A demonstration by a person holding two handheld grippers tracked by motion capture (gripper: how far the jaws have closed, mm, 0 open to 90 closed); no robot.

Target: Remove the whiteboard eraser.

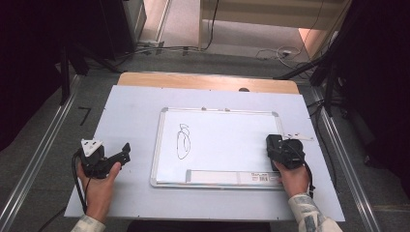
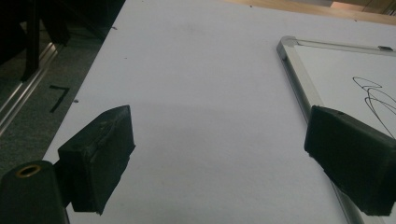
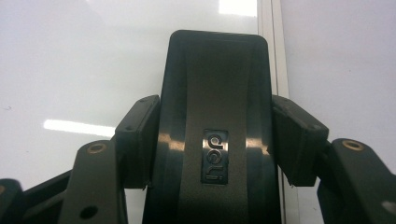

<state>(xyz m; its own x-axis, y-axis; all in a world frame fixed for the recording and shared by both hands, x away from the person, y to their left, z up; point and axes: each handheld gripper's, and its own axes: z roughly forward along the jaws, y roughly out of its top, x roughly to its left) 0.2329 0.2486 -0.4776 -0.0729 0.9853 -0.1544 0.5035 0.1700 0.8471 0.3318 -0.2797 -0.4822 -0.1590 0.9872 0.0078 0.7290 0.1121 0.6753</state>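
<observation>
While the right gripper (image 3: 212,140) is clamped on it, one black eraser (image 3: 215,93) sits between the two pads (image 3: 137,140), which press its flanks from either side. Its rounded end sticks out past the fingertips, and a small silver logo faces the camera just level with the pads. In the high view the eraser (image 1: 274,144) stands over the right part of the whiteboard (image 1: 217,140), close inside the frame's right edge, with the right gripper (image 1: 276,150) and the hand behind it.

One whiteboard lies on the table, framed in silver, with one looping black scribble (image 1: 183,141) on its left half, well away from the right fingers. One long pale strip (image 1: 232,177) lies along the board's near edge, just to the left of the right hand.

One left gripper (image 1: 126,152) rests on the pale table sheet (image 1: 125,106) left of the board, its two fingers (image 2: 100,158) spread wide apart with nothing between them but bare sheet. The board's corner (image 2: 286,44) lies just ahead of its right-hand finger, and the scribble shows beyond that finger.
</observation>
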